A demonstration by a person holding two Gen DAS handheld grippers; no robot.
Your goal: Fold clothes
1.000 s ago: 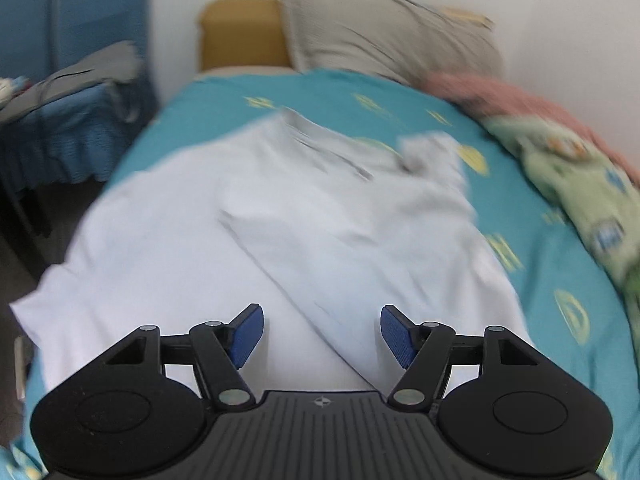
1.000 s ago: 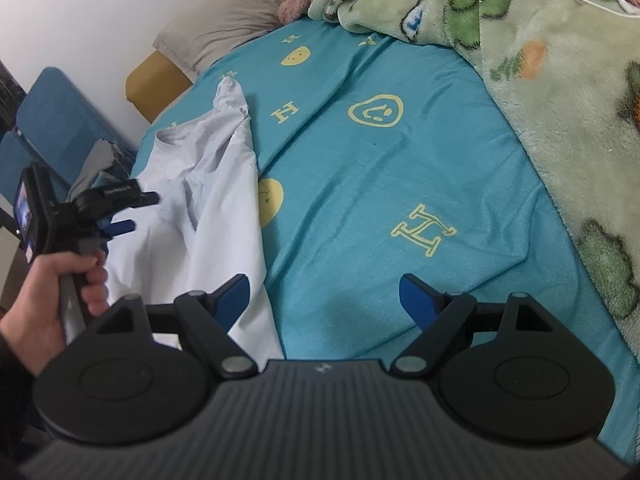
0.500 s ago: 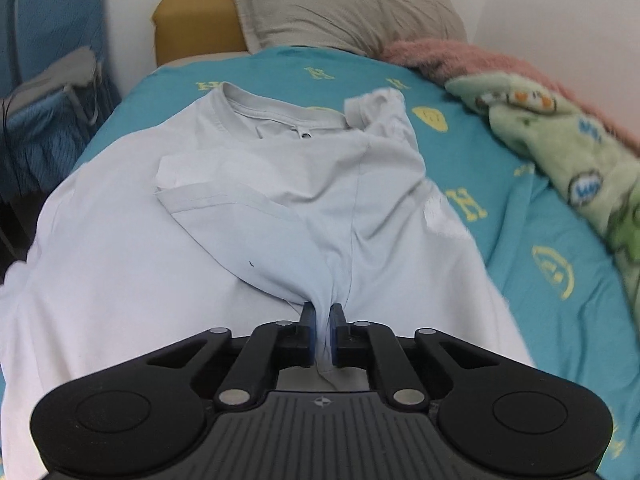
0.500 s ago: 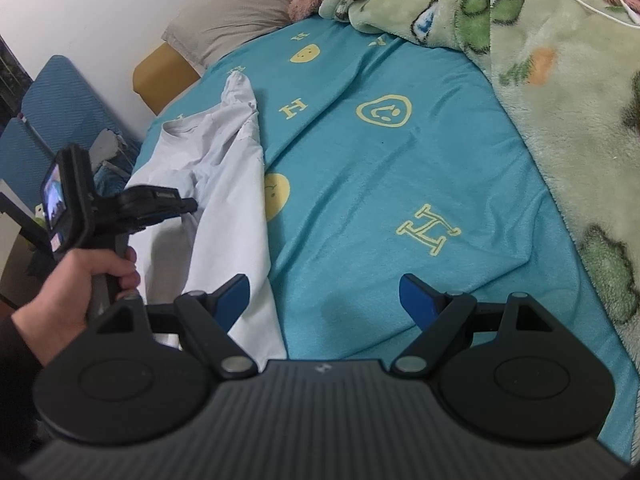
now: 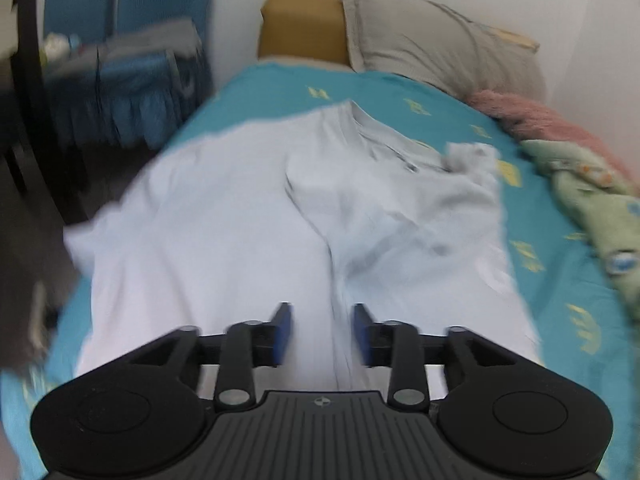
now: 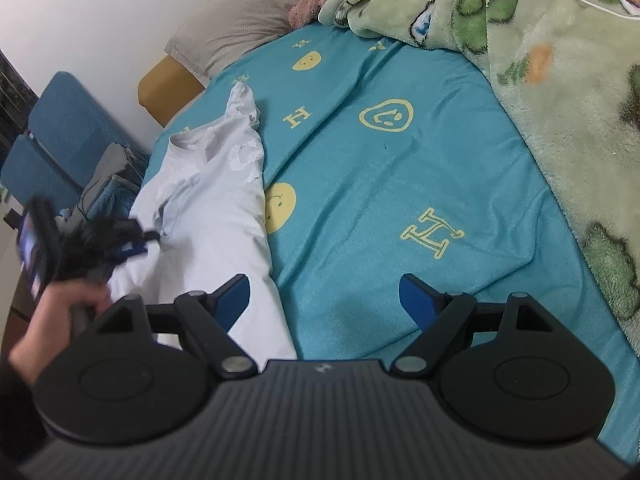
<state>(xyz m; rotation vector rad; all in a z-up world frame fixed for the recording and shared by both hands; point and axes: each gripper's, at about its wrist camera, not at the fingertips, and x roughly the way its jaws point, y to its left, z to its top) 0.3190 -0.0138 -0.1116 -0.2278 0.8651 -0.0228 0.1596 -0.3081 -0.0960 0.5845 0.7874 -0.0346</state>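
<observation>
One pale grey T-shirt (image 5: 248, 216) lay spread along the left half of the bed (image 6: 400, 184), collar toward the pillow (image 5: 436, 44), its body hanging a little over the near edge. A sleeve had been laid inward over the chest, so the fold looked barely begun: one side turned in, the far sleeve (image 6: 242, 104) crumpled out onto the blue sheet.

The left claw (image 5: 322, 330) hovered low above a ridge of cloth near the hem, its jaws opening, with that ridge lying between the blue pads (image 5: 282, 330) but nothing pinched. This read as a release just after placing the sleeve. The right claw (image 6: 325, 300) hung wide open above bare sheet just beside the shirt's right edge, gripping nothing; the person's hand (image 6: 60, 312) on the left tool showed blurred at that view's edge.

To my eye the next move would call for the right claw to take the stray far sleeve or that side seam, and bring it across to match the first, keeping the cloth flat so the ridge did not bunch.
</observation>
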